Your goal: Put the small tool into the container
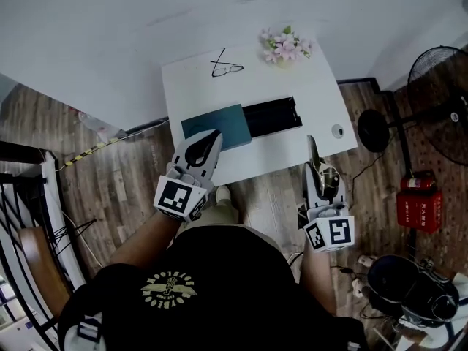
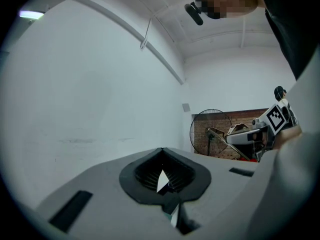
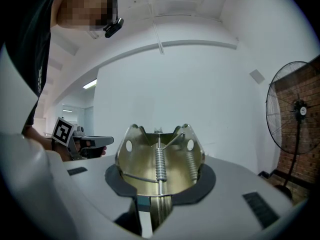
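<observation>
A metal spring clamp (image 3: 159,159) is gripped by the right tongs (image 3: 156,206) at the desk's (image 1: 307,86) near edge; the left tongs (image 1: 208,143) are closed, empty.

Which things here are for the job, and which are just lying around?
For the job:
- metal spring clip, held in the right gripper
- teal-and-black container

Just lying about:
- glasses
- pink flowers
- fan
- red box

I work in a bare indoor workroom: white walls (image 3: 200,84), wood-plank floor (image 1: 110,189), white table (image 1: 292,86), pedestal fan (image 1: 442,101), brick wall (image 3: 307,154).
</observation>
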Demonstrator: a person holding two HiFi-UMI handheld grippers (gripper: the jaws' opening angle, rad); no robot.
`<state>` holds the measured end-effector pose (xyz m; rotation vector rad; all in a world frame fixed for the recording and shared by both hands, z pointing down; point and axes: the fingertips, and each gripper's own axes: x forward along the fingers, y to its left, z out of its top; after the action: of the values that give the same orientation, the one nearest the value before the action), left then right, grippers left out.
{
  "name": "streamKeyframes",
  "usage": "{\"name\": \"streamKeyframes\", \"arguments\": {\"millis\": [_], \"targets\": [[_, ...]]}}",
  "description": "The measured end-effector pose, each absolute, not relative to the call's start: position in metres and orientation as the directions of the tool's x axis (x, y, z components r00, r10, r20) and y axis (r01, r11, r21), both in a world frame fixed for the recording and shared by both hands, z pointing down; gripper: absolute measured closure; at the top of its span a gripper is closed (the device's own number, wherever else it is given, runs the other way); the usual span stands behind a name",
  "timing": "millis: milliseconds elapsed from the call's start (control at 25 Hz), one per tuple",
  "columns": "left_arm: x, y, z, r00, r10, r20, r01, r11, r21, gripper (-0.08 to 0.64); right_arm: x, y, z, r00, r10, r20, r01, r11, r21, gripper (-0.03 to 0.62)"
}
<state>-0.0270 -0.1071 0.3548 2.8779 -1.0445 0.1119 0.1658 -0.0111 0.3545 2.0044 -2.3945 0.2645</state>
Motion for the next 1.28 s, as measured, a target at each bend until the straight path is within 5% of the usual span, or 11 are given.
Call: {"name": "streamKeyframes", "arguments": {"millis": [680, 1280], "targets": [[-0.022, -0.199, 0.352, 0.825, -0.562, 0.055, -0.565, -0.823, 0.064, 0.552, 0.151, -0.099, 0.333, -0.127, -0.989, 0.072, -0.989, 0.122, -0.079, 0.465], [0.016, -0.272, 0.378, 0.737, -0.666, 0.116, -0.676, -0.731, 0.096, 0.552, 0.201, -0.194, 0.361, -0.258, -0.96, 0.11, -0.96, 0.242, -0.137, 0.465]]}}
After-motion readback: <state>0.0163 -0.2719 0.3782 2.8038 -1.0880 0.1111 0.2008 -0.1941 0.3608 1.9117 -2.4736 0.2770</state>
